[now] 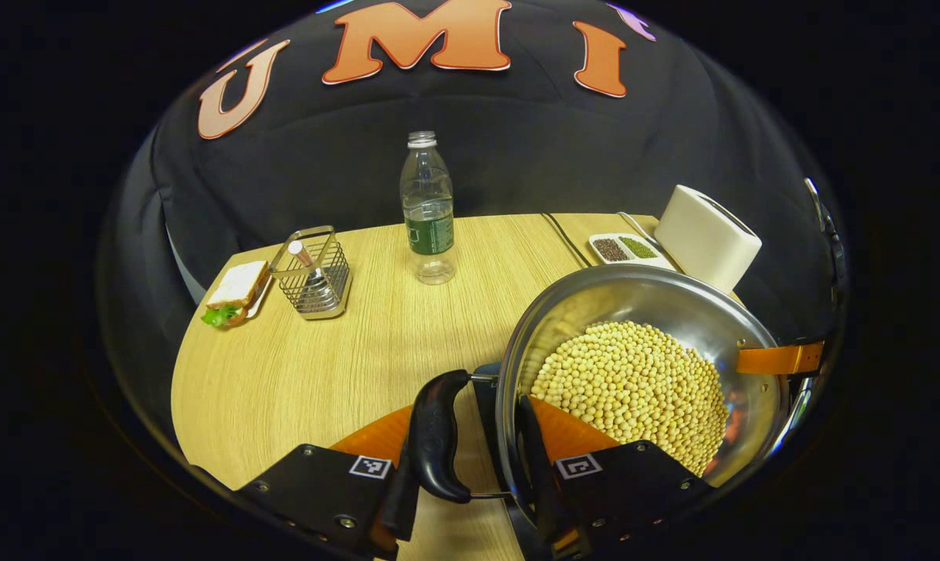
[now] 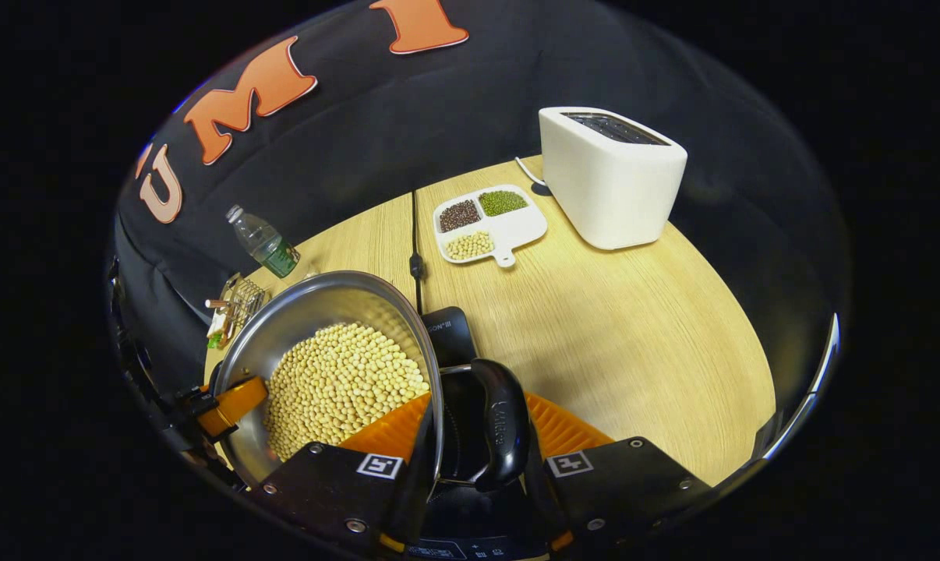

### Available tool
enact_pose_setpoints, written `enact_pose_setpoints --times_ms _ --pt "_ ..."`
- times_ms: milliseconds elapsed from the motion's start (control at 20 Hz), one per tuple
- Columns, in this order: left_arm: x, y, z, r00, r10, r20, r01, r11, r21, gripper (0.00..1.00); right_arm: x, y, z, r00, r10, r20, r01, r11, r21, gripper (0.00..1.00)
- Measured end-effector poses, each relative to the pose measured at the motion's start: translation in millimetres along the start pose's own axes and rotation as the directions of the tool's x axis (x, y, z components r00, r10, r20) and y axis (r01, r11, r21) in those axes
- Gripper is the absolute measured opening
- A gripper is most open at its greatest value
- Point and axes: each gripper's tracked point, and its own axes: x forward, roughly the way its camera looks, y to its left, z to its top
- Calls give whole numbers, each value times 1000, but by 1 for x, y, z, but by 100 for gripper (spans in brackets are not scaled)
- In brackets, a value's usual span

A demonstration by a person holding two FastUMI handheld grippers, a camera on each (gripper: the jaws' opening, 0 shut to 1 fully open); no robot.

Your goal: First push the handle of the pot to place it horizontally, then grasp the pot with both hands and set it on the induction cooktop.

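Observation:
A steel pot [image 1: 657, 292] full of yellow soybeans [image 1: 634, 382] has a black handle on each side. In the left gripper view my left gripper [image 1: 470, 440] is shut across one side: one finger stands outside the black handle [image 1: 436, 436], the other inside the wall. My right gripper [image 2: 482, 448] holds the opposite side of the pot [image 2: 314, 300] the same way, around the other handle [image 2: 501, 428]. Each gripper also appears at the far rim in the other's view: the right gripper [image 1: 782, 358] and the left gripper [image 2: 232, 405]. The black induction cooktop [image 2: 450, 331] lies under the pot; I cannot tell if they touch.
On the wooden table [image 1: 322, 374] stand a water bottle [image 1: 428, 210], a wire basket [image 1: 314, 273] and a sandwich [image 1: 236, 292] to the left. A white toaster [image 2: 610, 175] and a divided dish of beans [image 2: 489, 222] sit behind, with a black cable [image 2: 415, 265] beside them.

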Motion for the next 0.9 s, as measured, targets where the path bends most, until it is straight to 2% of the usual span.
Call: enact_pose_setpoints --times_ms 250,350,400,450,500,550,600,750,900 --pt "-5 1 -6 1000 -5 2 5 1000 -9 61 0 -2 -6 1000 -6 -1 6 1000 -7 53" --pt "-12 5 -10 999 -15 -32 13 999 -49 66 1 -6 -12 1000 -2 -28 3 1000 26 57" --pt "-14 6 -14 998 -19 -58 16 998 -53 66 2 -6 -6 1000 8 -7 -7 999 49 59" --pt "-18 6 -12 998 -17 -58 15 999 -35 66 2 -8 -9 1000 9 -23 -8 999 46 60" --pt "-21 7 -6 999 -14 -45 13 1000 -12 67 1 -12 -3 1000 -1 -12 1 999 37 56" --pt "-27 5 -4 999 -13 -35 13 1000 5 69 -3 -14 -2 1000 -9 -1 9 1000 21 58" --pt "-32 5 -1 999 -14 -33 14 1000 15 66 -6 -15 4 1000 -16 26 16 1000 6 65" --pt "-50 7 4 999 -32 -7 32 999 -1 66 -24 -22 15 992 -37 120 39 999 -13 72" --pt "-73 19 21 999 -25 46 25 1000 -7 68 -47 -31 32 974 -62 216 70 997 -26 83"
